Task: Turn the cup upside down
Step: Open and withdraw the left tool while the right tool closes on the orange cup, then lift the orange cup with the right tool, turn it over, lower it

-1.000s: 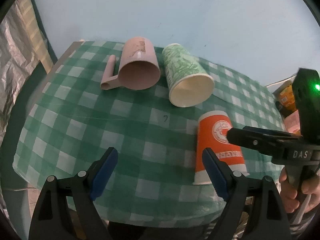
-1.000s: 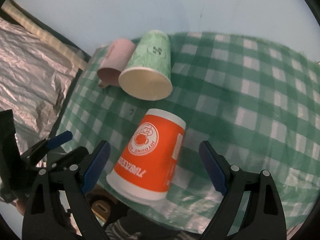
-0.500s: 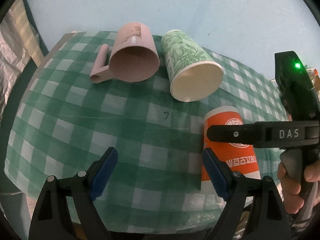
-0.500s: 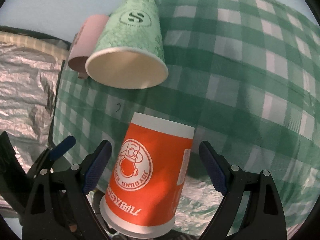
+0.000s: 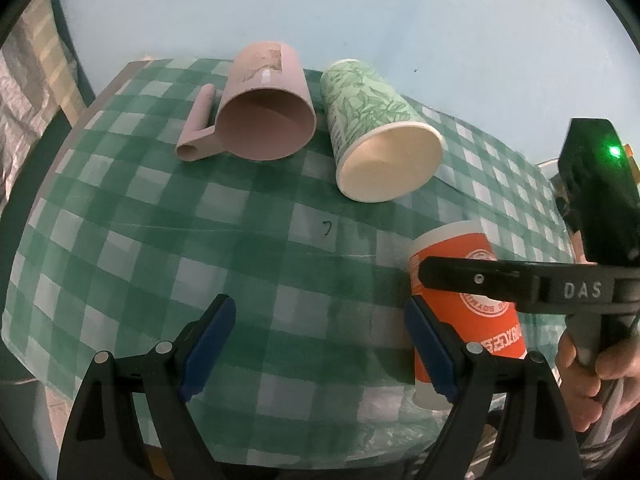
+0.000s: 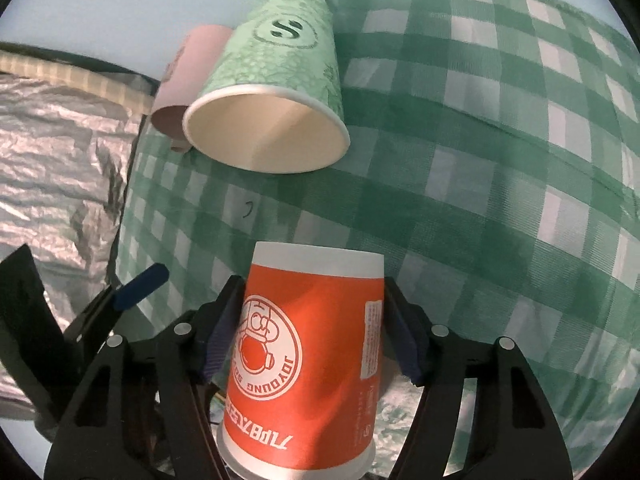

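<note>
An orange paper cup (image 6: 308,360) with a white logo lies on its side near the table's front edge, base pointing away from me. My right gripper (image 6: 310,338) is shut on it, blue pads against both sides. In the left wrist view the orange cup (image 5: 472,320) sits at the right with the right gripper's black finger (image 5: 480,280) across it. My left gripper (image 5: 320,348) is open and empty above the cloth, left of the cup.
A green paper cup (image 5: 376,136) and a pink mug with a handle (image 5: 260,112) lie on their sides at the back of the green checked tablecloth (image 5: 160,240), mouths toward me. Crinkled foil (image 6: 56,152) lies left of the table.
My right gripper moved forward around the orange cup and closed on its sides. The left gripper stayed open and shifted little.
</note>
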